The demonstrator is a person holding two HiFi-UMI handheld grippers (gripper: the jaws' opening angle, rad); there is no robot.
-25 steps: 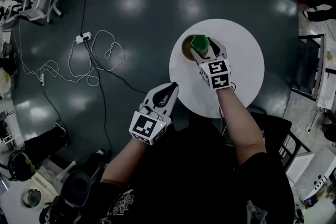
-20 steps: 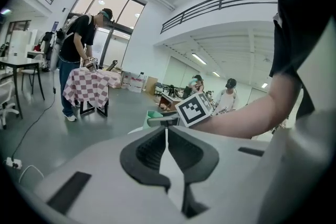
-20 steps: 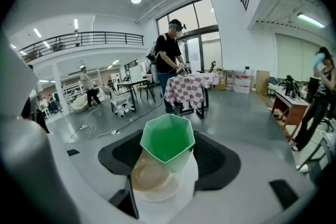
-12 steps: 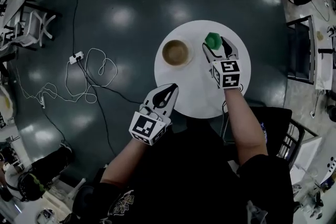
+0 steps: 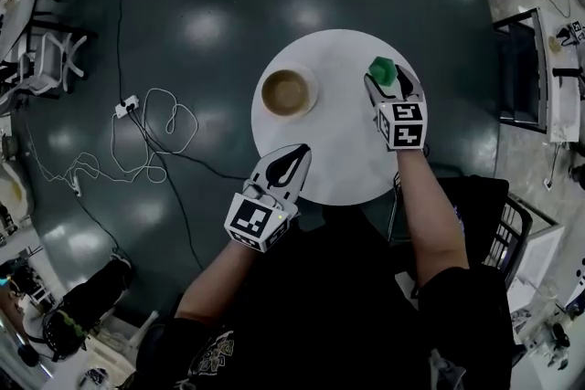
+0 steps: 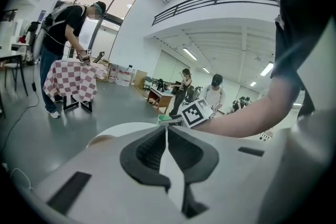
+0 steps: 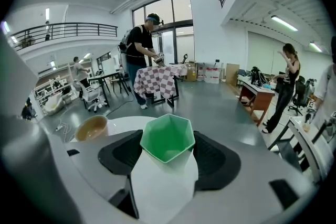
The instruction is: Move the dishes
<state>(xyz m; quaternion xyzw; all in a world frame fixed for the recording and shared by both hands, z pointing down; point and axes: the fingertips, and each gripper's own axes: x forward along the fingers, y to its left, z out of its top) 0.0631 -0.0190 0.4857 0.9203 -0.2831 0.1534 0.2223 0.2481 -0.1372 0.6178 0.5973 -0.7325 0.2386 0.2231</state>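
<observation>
Cup: a green cup (image 7: 168, 138) with a six-sided mouth stands upright between the right gripper's jaws, over the upper right part of the table in the head view (image 5: 381, 68). I cannot tell whether it touches the tabletop.
Right gripper (image 7: 169, 159): its jaws pinch the cup, with one dark pad against each side.
Left gripper (image 6: 167, 136): its jaws are pressed together with nothing between them. It is at the table's lower left edge (image 5: 291, 158).
Bowl (image 5: 285, 92): tan, on the table's upper left part, well apart from both grippers and left of the cup.
Table (image 5: 338, 151): round and white.
Floor: dark, with a white cable (image 5: 155, 119) looped at the frame's left.
</observation>
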